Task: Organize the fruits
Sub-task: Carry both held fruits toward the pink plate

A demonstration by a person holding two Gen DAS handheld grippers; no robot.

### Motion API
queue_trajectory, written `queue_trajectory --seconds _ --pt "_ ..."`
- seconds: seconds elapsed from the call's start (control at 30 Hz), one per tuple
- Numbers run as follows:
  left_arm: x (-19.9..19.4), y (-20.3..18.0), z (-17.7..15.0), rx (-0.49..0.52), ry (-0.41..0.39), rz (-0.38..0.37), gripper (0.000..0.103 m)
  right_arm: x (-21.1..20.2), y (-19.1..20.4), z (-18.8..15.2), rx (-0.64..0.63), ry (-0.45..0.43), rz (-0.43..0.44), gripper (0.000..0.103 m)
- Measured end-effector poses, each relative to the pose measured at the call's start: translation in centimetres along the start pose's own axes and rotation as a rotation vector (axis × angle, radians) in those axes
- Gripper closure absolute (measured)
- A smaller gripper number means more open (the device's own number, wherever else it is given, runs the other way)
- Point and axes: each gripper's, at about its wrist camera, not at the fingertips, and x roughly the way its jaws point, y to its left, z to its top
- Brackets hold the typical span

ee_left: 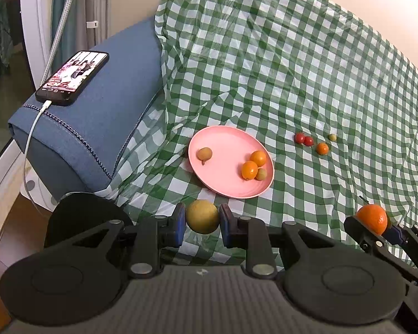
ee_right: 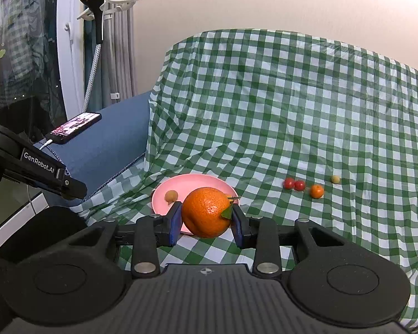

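Note:
My left gripper (ee_left: 202, 221) is shut on a round yellow-green fruit (ee_left: 202, 216), held just in front of the pink plate (ee_left: 223, 142). The plate holds a brownish small fruit (ee_left: 204, 154), two small oranges (ee_left: 254, 164) and a small green fruit (ee_left: 261, 174). My right gripper (ee_right: 206, 218) is shut on a large orange (ee_right: 206, 211) with a leaf, held in front of the plate (ee_right: 192, 183); it also shows in the left wrist view (ee_left: 372, 218). Two red cherry tomatoes (ee_left: 303, 139), a small orange (ee_left: 322, 148) and a small green fruit (ee_left: 332, 137) lie on the checked cloth (ee_left: 264, 69).
A blue cushioned armrest (ee_left: 97, 117) stands left of the plate with a phone (ee_left: 72, 76) on a charging cable on top. The green-and-white checked cloth covers seat and backrest. A white frame and curtains (ee_right: 119, 41) are at far left.

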Motion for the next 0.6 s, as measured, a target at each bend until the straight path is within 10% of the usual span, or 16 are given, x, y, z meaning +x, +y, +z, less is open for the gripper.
queue_trajectory --seconds 0.6 --pt "3.1 0.7 2.1 -0.011 0.044 0.034 0.075 3.8 -0.6 1.0 -0.003 0.036 -0.01 0.065"
